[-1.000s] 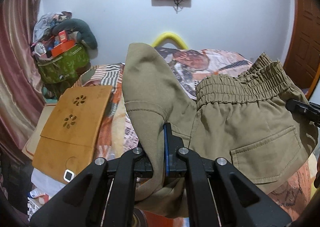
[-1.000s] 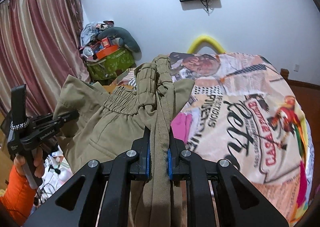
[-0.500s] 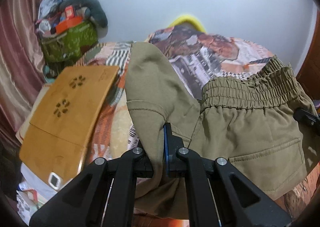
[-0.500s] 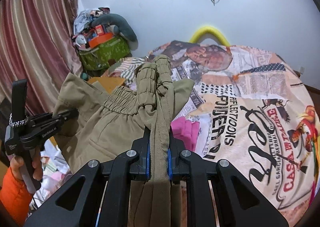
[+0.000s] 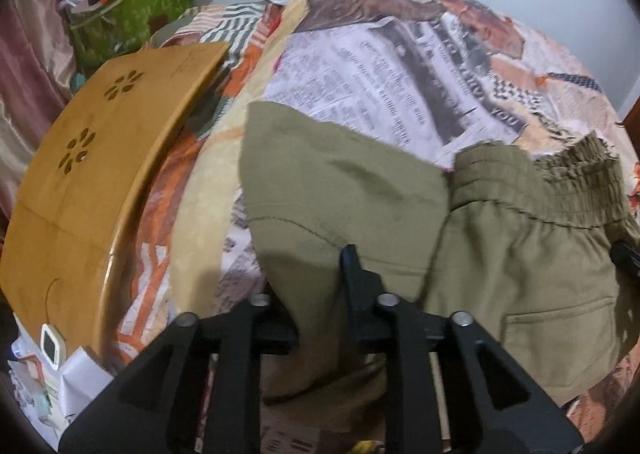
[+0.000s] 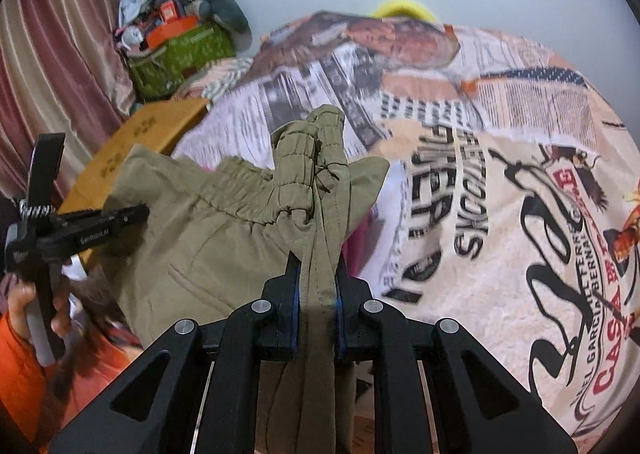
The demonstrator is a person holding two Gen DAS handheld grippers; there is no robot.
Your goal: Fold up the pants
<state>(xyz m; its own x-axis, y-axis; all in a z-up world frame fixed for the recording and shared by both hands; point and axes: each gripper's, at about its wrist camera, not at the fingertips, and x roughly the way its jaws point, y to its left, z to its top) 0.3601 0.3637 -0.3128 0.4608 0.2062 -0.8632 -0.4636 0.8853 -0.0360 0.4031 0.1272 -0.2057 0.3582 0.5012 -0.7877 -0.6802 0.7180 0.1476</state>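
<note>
Both grippers are on the olive-green cotton pants with the elastic waistband [image 5: 400,221], which sag over the newspaper-print bedspread [image 5: 400,65] just ahead of the tools. The left gripper [image 5: 316,294] is opening right now; the hem fabric of a pant leg sits in the gap, the right jaw is clear of it and the left jaw is hidden behind the cloth, so nothing looks pinched anymore. The right gripper [image 6: 316,294] is also opening a touch, but its blue pads [image 6: 295,306] press a bunched strip of the pants from both sides. The waistband bunches up just past its tips. The curved wooden lap desk with flower cutouts [image 5: 100,181] sits left of the left tool, and a green patterned bag [image 6: 180,53] is farther back.
</note>
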